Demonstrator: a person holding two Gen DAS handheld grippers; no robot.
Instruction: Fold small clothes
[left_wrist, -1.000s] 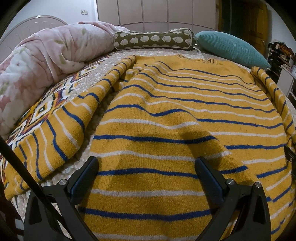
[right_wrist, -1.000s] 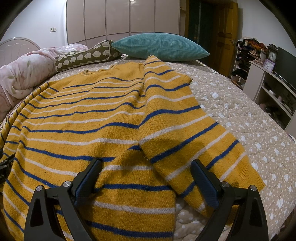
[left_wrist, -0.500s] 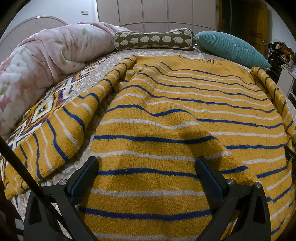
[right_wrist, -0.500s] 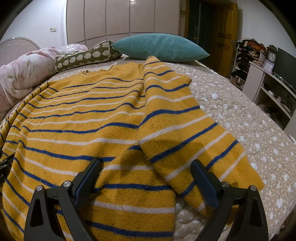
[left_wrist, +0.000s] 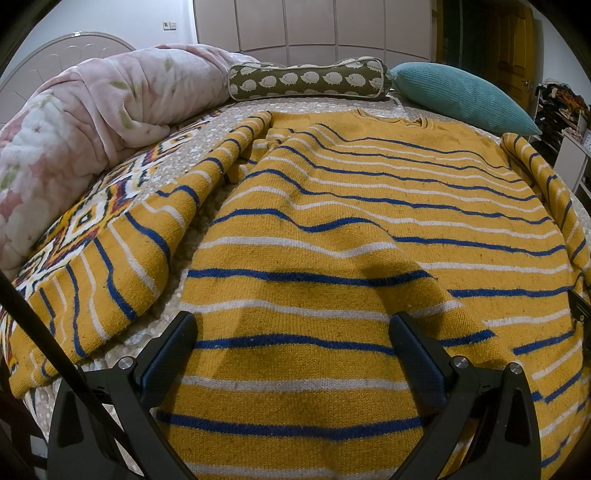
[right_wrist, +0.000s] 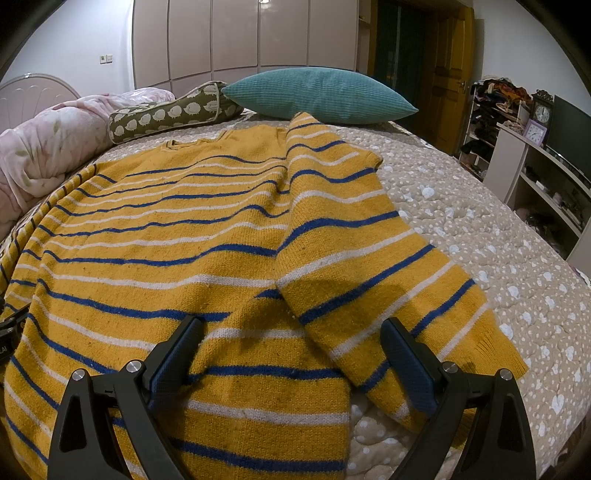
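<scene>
Nothing moved in the last second: sweater flat on bed, both grippers idle above the hem.
Your left gripper and right gripper hover with fingers wide, holding nothing. Yellow striped sweater lies spread on the bed, right sleeve lying along the body's right edge, left sleeve splayed out. Fold hasn't advanced; likely the left sleeve goes next.

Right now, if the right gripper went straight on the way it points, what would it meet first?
Most likely the sweater: the open right gripper points at the spot where the sleeve lies beside the body. Whether it meets sleeve or body first is unclear, since depth is hard to judge.
</scene>
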